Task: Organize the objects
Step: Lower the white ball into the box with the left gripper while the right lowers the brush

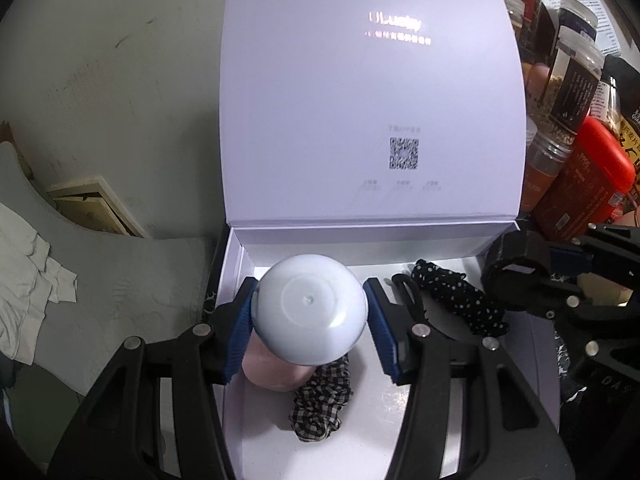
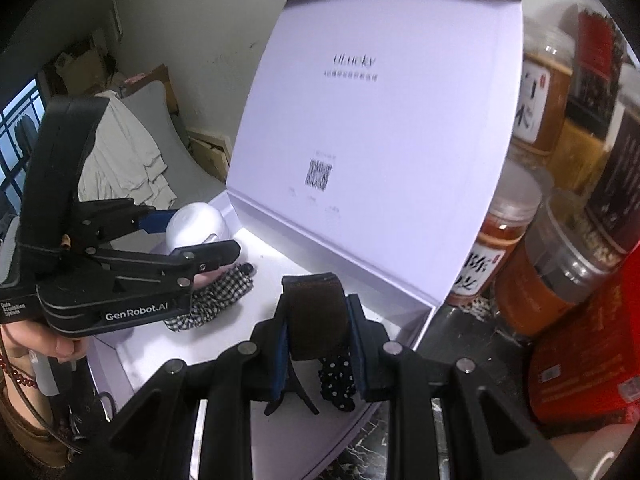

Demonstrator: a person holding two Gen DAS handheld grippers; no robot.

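The left gripper (image 1: 310,322) stands over the open white cardboard gift box (image 1: 240,256), its blue pads spread to either side of the pink bottle with a rounded white cap (image 1: 311,312); the left pad touches the cap while the right pad (image 1: 382,332) stands apart from it, so the hold looks released, or all but released, and the bottle seems to rest upright on the box floor at its left side, against the crumpled black-and-white checked cloth scrunchie (image 1: 320,404); to finish this step well, I would open fully and draw straight back and up, since a sideways drag on the tall bottle could tip it onto the scrunchie.

The right gripper (image 2: 316,336) is clenched on a dark brown rectangular hair clip (image 2: 316,320), held above the right part of the box; it should come down onto bare floor, clear of the things under it.

Inside the box: the bottle and checked scrunchie on the left, a black polka-dot fabric scrunchie (image 1: 460,296) and a black curved hair claw (image 1: 408,292) on the right; the hinged lid (image 1: 372,92) stands upright at the back. Outside, on the bench to the right, plastic spice jars (image 2: 500,248) and a red packet (image 2: 588,352) crowd the box edge.
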